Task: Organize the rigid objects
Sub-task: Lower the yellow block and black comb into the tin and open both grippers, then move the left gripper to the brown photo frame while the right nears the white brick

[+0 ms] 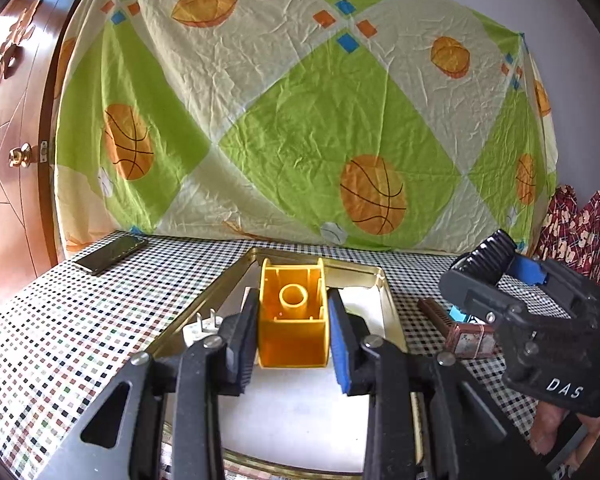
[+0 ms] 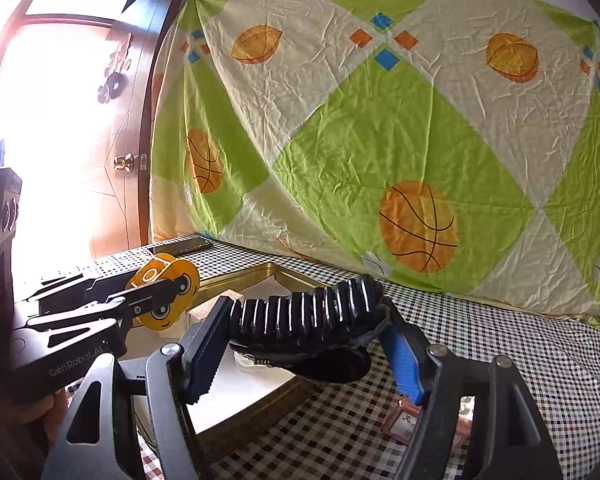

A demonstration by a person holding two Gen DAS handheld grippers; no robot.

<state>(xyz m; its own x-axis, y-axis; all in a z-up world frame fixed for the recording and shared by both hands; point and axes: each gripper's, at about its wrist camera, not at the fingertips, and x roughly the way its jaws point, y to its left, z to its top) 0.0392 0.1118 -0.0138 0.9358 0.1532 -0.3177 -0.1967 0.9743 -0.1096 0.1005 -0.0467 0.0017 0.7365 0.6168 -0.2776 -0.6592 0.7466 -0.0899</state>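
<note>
Left gripper (image 1: 294, 344) clamps the yellow block (image 1: 292, 316) over the tray (image 1: 392, 312); right gripper (image 2: 304, 340) grips a black clip (image 2: 308, 316) beside it. Neither is placed; 2 small items (image 1: 460, 332) likely remain outside.

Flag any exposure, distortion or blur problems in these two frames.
Right wrist view: the doorway at left is blown out to white, washing over the table edge. Left wrist view: evenly lit, yellow block sharp. Both views: fisheye bends the hanging cloth and darkens the corners.
</note>
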